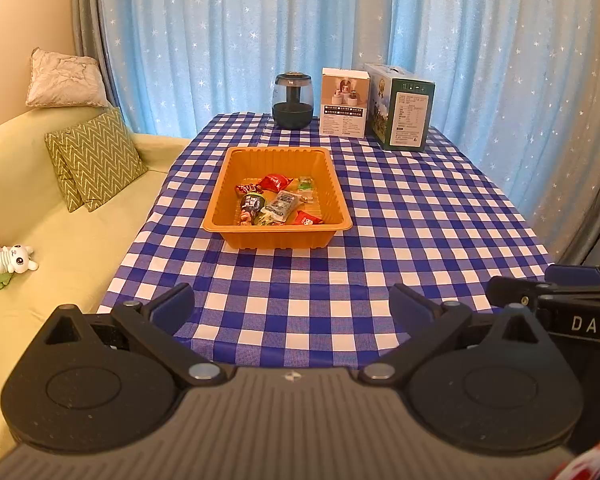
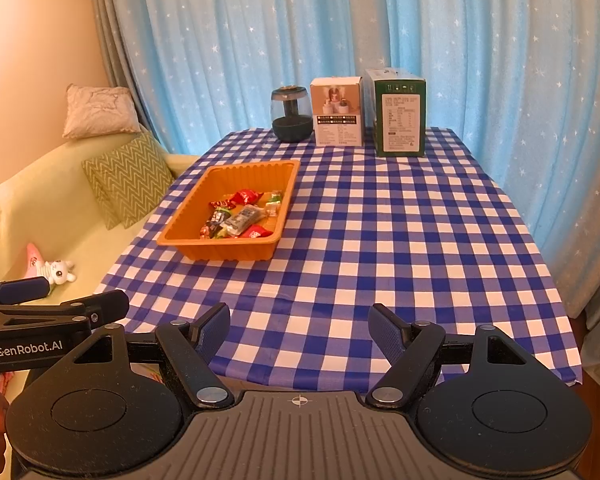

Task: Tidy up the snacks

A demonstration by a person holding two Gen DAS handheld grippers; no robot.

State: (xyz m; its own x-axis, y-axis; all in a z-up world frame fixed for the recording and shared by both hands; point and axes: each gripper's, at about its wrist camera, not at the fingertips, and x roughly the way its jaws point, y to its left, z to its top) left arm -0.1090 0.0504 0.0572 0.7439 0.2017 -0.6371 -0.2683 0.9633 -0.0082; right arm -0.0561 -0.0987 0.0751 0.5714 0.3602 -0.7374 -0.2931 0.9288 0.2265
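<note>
- Two grippers, left (image 1: pixel 292 306) and right (image 2: pixel 299 330), hang at the near table edge, side by side, both with fingers spread wide and nothing between them.
- No snack shows on the cloth (image 2: pixel 400 248); all visible snacks (image 1: pixel 276 202) lie in the orange tray (image 1: pixel 278 238), clustered toward its near half.
- Judged from this, sorting looks nearly or wholly done; any further step would best be a slow retreat, or nudging the tray by its rim, not the wrappers.
- Checked cloth hangs over the near edge and could snag a finger.
- Far end: a dark jar (image 1: pixel 293 100), a white box (image 1: pixel 344 104), a green box (image 1: pixel 404 110).
- Sofa (image 1: pixel 60 208) with cushions sits left; starry blue curtain (image 1: pixel 300 20) behind.
</note>
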